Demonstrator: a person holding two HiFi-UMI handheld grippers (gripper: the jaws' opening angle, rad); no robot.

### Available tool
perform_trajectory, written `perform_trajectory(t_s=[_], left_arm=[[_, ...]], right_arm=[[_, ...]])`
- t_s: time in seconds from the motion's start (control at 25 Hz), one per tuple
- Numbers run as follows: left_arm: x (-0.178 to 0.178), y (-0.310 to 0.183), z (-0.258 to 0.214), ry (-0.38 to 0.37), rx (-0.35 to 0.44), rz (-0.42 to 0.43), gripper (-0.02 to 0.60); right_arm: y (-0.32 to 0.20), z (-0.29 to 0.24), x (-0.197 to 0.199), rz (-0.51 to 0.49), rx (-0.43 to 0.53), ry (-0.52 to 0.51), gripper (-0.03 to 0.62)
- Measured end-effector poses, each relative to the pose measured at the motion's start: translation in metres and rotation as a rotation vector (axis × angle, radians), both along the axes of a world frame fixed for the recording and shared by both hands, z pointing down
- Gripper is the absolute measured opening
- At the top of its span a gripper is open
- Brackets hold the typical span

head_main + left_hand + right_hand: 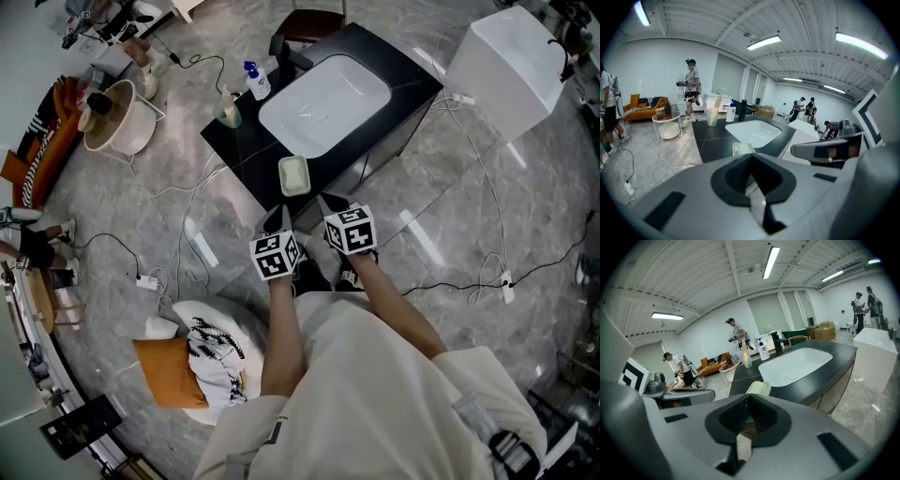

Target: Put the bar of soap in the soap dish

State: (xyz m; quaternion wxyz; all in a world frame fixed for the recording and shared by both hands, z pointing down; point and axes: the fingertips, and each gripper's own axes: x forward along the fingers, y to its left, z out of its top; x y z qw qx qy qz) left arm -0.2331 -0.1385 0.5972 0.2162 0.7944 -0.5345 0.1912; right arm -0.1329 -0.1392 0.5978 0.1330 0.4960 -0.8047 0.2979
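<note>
Soap: no separate bar can be made out in any view. If it lies within the soap dish (293, 175), the pictures are too small to confirm this.

Soap dish: pale green, on the near corner of the black counter (412, 86), just beside the white basin (323, 103). That corner is the closest to the person, which suits an easy reach.

Left gripper (279, 218): jaws fully together, nothing between them. It points down towards the dish, short of the counter edge.

Right gripper (330, 202): jaws likewise together and empty, close beside the left one and aimed at the same corner.

Judgement: neither tool carries soap. Both sit in a neutral, shut posture facing the dish, which fits either a start or a finished placement.

Pump bottle (257, 82): at the counter's far side, not involved.
</note>
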Motion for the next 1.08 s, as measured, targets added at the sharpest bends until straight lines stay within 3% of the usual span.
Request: perform_trajectory(t_s=[1.08], left_arm=[[-0.0069,-0.0027,0.0052,0.019,-0.011,-0.017,0.006]], right_arm=[[-0.0055,0.0006,-0.0035,-0.012,0.004,-0.009,0.003]])
